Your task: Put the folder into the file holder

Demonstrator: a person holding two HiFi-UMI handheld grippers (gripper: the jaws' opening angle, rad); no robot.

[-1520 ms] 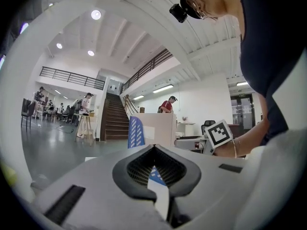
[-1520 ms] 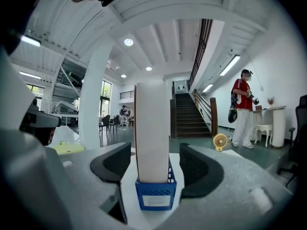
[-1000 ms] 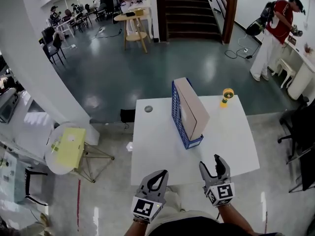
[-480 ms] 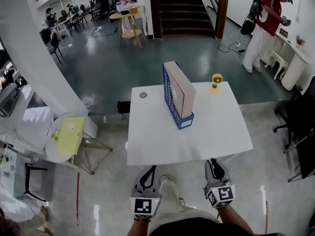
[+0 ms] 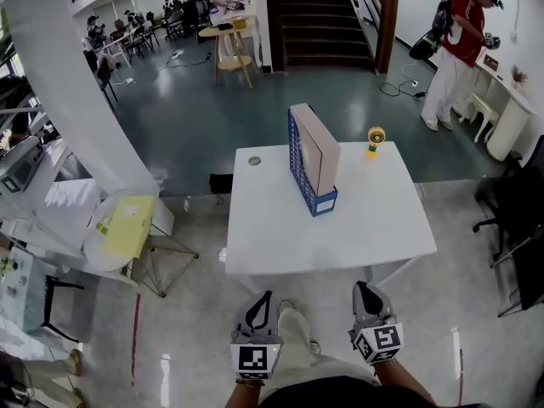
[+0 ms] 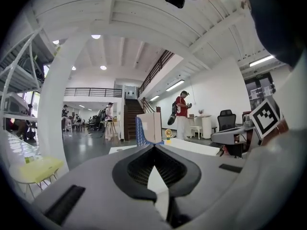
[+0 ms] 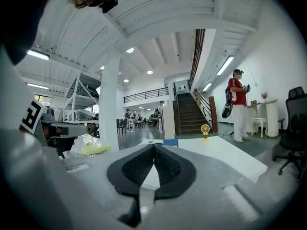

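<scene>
White and square, the tabletop (image 5: 357, 228) stands on a glossy pale floor just ahead of the person. On its far half a blue mesh file holder (image 5: 301, 161) stands upright, one long side turned to the tabletop's left. The flat tan cardboard folder (image 5: 322, 147) sits inside that holder on edge, and its top rises above the blue wall. A small yellow fan on a stand (image 5: 375, 139) is near the far right corner, well apart from the holder. A small grey disc (image 5: 254, 161) lies near the far left corner.

Both tools hang low beside the person's body, short of the near edge and touching nothing on the tabletop. The left gripper (image 5: 264, 297) has its dark ribbed fingers (image 6: 136, 169) clenched tip to tip with nothing between them. The right gripper (image 5: 363, 288) is likewise clenched and empty, its fingers (image 7: 168, 169) meeting at the tips. Each points toward the tabletop, with the holder and folder visible far beyond the tips.

Left of the tabletop is a round white side table with a yellow sheet (image 5: 126, 228) on it. A person in a red top and white trousers (image 5: 459, 53) stands at a counter to the far right, near a dark staircase (image 5: 319, 19).
</scene>
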